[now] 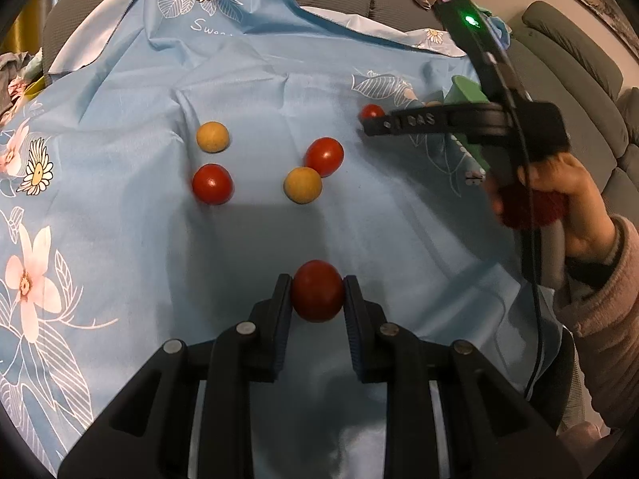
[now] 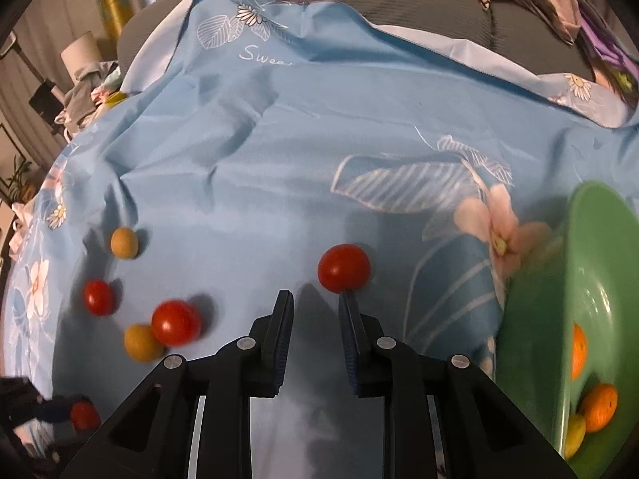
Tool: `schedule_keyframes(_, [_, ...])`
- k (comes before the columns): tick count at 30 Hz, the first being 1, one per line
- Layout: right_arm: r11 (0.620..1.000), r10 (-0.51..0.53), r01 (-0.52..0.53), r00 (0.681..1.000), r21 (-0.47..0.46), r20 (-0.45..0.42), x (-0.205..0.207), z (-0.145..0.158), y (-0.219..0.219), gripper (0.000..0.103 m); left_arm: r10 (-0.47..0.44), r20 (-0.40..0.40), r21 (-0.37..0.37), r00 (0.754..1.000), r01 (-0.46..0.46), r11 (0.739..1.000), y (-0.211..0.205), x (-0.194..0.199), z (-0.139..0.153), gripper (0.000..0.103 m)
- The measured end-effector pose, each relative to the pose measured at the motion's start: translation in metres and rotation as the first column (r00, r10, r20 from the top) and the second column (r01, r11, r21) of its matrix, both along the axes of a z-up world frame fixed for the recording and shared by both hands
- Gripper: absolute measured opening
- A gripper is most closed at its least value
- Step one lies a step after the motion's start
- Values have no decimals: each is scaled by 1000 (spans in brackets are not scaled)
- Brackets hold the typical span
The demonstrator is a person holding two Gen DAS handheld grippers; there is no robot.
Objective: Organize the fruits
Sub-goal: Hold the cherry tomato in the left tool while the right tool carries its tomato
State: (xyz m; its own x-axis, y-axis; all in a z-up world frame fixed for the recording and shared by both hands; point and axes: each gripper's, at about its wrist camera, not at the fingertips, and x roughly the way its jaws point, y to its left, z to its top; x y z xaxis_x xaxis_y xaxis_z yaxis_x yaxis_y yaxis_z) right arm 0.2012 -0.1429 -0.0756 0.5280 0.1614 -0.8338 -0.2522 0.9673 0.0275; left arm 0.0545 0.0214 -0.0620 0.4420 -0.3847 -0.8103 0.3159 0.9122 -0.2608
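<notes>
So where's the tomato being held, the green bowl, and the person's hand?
held tomato (image 1: 317, 296): left wrist view, middle of its red skin.
green bowl (image 2: 531, 331): right wrist view, its outer wall.
person's hand (image 1: 559, 195): left wrist view, its knuckles.

Lighting: dim, indoor, cool cast. Soft shadows fell beneath the fruit on the blue cloth (image 1: 279, 92). Glare: small highlights on tomato skins. Distortion: strong fisheye bending, black vignette at corners. Blur: green bowl (image 2: 591, 279) smeared in the right wrist view.
</notes>
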Motion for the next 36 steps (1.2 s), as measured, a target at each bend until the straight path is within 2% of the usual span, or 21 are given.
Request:
schedule_keyframes(3, [1000,-11,11,1000,-8,3,9,-2,2,34,1,1,1,1000,-1,1000,1,0,0,25])
schedule_keyframes(10, [999,-4,4,1000,32,0,30,-8,11,34,13,0,-3,1000,-13,1000,4,3,1,25])
schedule_keyframes(13, [999,-1,0,1000,38,26,32,-9,15,34,12,-2,-2,1000,-12,1000,4,4,1,25])
schedule_keyframes(15, [999,-6,5,999,35,32,31,-9,15,34,8,-3,-3,1000,-8,1000,3,5,0,25])
schedule_keyframes(17, [1000,-8,7,999,30,49,29,-9,13,29,5,-4,-2,1000,-5,1000,2,6,-1,25])
schedule_keyframes(25, [994,-9,7,1000,107,17,26,-6,-2,29,6,-1,-4,1000,-6,1000,1,5,0,25])
schedule_keyframes(32, [995,-9,5,999,95,34,15,-6,-4,29,6,2,-3,1000,-6,1000,2,3,1,25])
schedule_keyframes(36, [995,11,-14,999,96,30,10,-6,-4,37,8,4,-5,1000,-8,1000,3,0,2,25])
